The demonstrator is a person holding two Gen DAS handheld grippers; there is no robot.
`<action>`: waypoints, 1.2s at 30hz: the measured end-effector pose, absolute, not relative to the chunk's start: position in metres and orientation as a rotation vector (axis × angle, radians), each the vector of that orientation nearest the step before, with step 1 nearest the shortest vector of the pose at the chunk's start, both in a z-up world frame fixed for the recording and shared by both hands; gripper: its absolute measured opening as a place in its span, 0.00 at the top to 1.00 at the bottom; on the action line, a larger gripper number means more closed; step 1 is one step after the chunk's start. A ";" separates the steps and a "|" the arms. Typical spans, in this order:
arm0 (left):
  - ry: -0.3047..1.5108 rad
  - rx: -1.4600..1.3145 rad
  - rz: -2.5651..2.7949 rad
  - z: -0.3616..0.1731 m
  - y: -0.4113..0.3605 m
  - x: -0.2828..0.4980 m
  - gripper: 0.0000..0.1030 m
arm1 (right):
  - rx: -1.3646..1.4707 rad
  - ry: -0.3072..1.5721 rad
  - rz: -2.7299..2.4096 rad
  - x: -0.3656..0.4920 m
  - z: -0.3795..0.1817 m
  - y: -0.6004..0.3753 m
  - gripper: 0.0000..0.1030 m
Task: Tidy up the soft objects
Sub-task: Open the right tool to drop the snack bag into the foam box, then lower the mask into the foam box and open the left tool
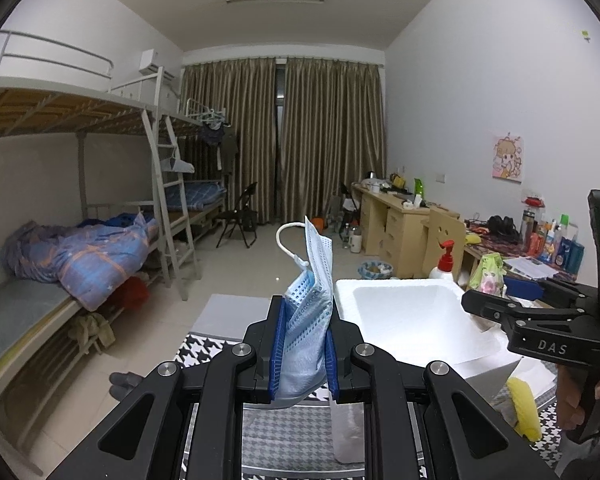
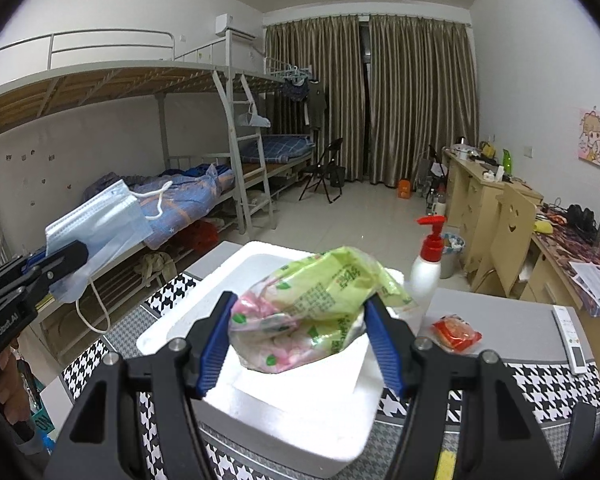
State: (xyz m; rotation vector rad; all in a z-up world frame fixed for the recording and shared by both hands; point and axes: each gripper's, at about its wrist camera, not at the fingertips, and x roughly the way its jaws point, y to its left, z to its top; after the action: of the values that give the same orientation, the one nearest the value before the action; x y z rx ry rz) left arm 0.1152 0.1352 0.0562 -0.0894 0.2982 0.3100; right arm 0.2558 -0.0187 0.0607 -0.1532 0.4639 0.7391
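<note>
Left wrist: mask [image 1: 308, 312] inside left tool [image 1: 305, 354]

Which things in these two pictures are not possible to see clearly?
- Foam box floor: right wrist view, the green tissue pack covers it.
- Yellow object: left wrist view, partly behind the left gripper.
- Face mask lower edge: left wrist view, hidden between the jaws.

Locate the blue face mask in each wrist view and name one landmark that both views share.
Left wrist view: the blue face mask stands at centre, clamped between the left gripper and its blue fingers.
Right wrist view: the mask is at the left edge, held up by the same gripper, ear loop dangling.
Shared landmark: the white foam box, right of the mask in both.
</note>
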 end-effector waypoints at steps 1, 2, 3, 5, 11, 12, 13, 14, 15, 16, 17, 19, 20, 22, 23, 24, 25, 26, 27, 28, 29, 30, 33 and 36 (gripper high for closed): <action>0.300 -0.091 0.313 0.055 0.136 0.115 0.82 | -0.153 0.470 0.739 0.260 0.060 -0.018 0.34; 0.300 -0.094 0.315 0.055 0.136 0.115 0.82 | -0.152 0.473 0.739 0.261 0.060 -0.017 0.34; 0.299 -0.097 0.316 0.054 0.138 0.114 0.82 | -0.150 0.476 0.740 0.263 0.060 -0.016 0.34; 0.296 -0.102 0.321 0.053 0.140 0.112 0.82 | -0.156 0.481 0.739 0.265 0.058 -0.012 0.34; 0.304 -0.120 0.332 0.050 0.145 0.114 0.82 | -0.170 0.505 0.742 0.270 0.053 -0.002 0.32; 0.303 -0.121 0.333 0.050 0.145 0.114 0.82 | -0.170 0.507 0.740 0.271 0.053 -0.002 0.29; 0.303 -0.122 0.333 0.050 0.145 0.115 0.82 | -0.172 0.507 0.733 0.272 0.052 -0.001 0.28; 0.304 -0.122 0.333 0.050 0.145 0.115 0.82 | -0.175 0.506 0.732 0.272 0.052 -0.001 0.24; 0.304 -0.123 0.334 0.050 0.145 0.115 0.82 | -0.181 0.504 0.735 0.272 0.052 -0.001 0.21; 0.304 -0.124 0.334 0.050 0.145 0.115 0.82 | -0.184 0.502 0.739 0.271 0.051 -0.001 0.21; 0.304 -0.126 0.333 0.050 0.145 0.116 0.82 | -0.186 0.502 0.741 0.270 0.051 0.001 0.19; 0.305 -0.128 0.333 0.049 0.147 0.116 0.82 | -0.187 0.506 0.741 0.271 0.050 0.001 0.19; 0.304 -0.130 0.334 0.049 0.147 0.115 0.82 | -0.187 0.509 0.743 0.270 0.050 0.000 0.19; 0.301 -0.134 0.331 0.048 0.149 0.115 0.82 | -0.186 0.507 0.744 0.270 0.052 -0.001 0.18; 0.301 -0.134 0.330 0.048 0.149 0.115 0.82 | -0.184 0.502 0.744 0.269 0.053 -0.002 0.18; 0.301 -0.133 0.329 0.048 0.150 0.116 0.82 | -0.183 0.498 0.745 0.268 0.054 -0.003 0.18; 0.300 -0.133 0.328 0.048 0.150 0.116 0.82 | -0.180 0.491 0.744 0.267 0.056 -0.005 0.18; 0.299 -0.133 0.325 0.048 0.150 0.116 0.82 | -0.178 0.486 0.743 0.266 0.057 -0.006 0.17; 0.297 -0.132 0.321 0.049 0.150 0.116 0.82 | -0.176 0.480 0.744 0.266 0.058 -0.007 0.15; 0.294 -0.133 0.315 0.050 0.149 0.116 0.82 | -0.175 0.474 0.739 0.264 0.058 -0.008 0.13; 0.294 -0.129 0.308 0.050 0.148 0.117 0.82 | -0.173 0.467 0.733 0.263 0.060 -0.010 0.11; 0.295 -0.126 0.302 0.051 0.147 0.119 0.82 | -0.171 0.461 0.729 0.262 0.061 -0.011 0.10; 0.294 -0.118 0.282 0.053 0.144 0.122 0.82 | -0.169 0.443 0.718 0.260 0.064 -0.017 0.07; 0.291 -0.113 0.263 0.057 0.140 0.125 0.82 | -0.165 0.431 0.710 0.258 0.066 -0.023 0.06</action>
State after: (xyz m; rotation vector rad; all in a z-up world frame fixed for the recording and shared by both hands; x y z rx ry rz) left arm 0.1250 0.1402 0.0570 -0.1127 0.2907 0.2626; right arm 0.2578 -0.0226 0.0659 -0.1646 0.4306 0.7102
